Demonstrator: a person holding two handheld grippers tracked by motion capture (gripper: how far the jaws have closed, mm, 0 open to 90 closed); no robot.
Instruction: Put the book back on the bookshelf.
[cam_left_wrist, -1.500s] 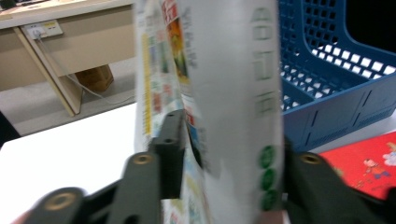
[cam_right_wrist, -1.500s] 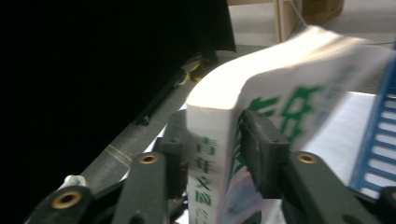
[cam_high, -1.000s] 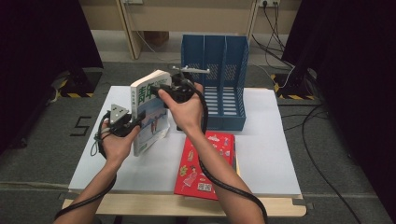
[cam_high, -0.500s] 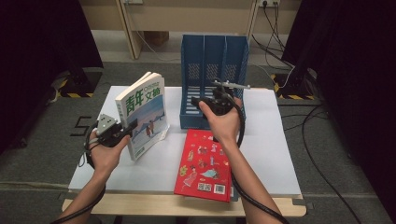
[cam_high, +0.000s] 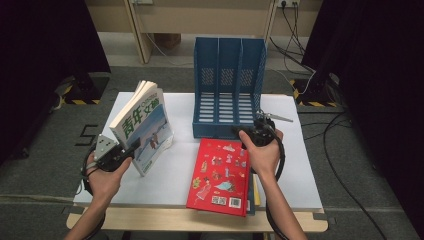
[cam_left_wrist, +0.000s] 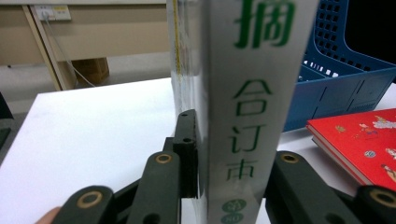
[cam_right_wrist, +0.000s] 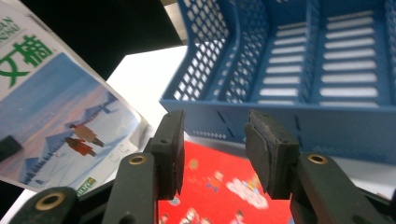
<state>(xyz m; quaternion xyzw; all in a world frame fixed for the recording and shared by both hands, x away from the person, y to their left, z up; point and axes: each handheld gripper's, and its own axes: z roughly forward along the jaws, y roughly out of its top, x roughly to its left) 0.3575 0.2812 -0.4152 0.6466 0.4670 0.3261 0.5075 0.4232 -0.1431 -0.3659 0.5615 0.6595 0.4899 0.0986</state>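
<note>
The magazine carries large green Chinese characters "青年文摘" on its front cover. Its spine reads "摘 合订本" in green. In the right gripper view, "文摘" shows on the cover. The floor bears a number "5".

The file rack stands behind the flat book; the upright magazine is left of both, seemingly tilted.

1. The place looked like a recording lab: a white table stood on grey carpet.
2. Black curtains hung to either side of the table.
3. Behind it, cables ran from wall sockets.
</note>
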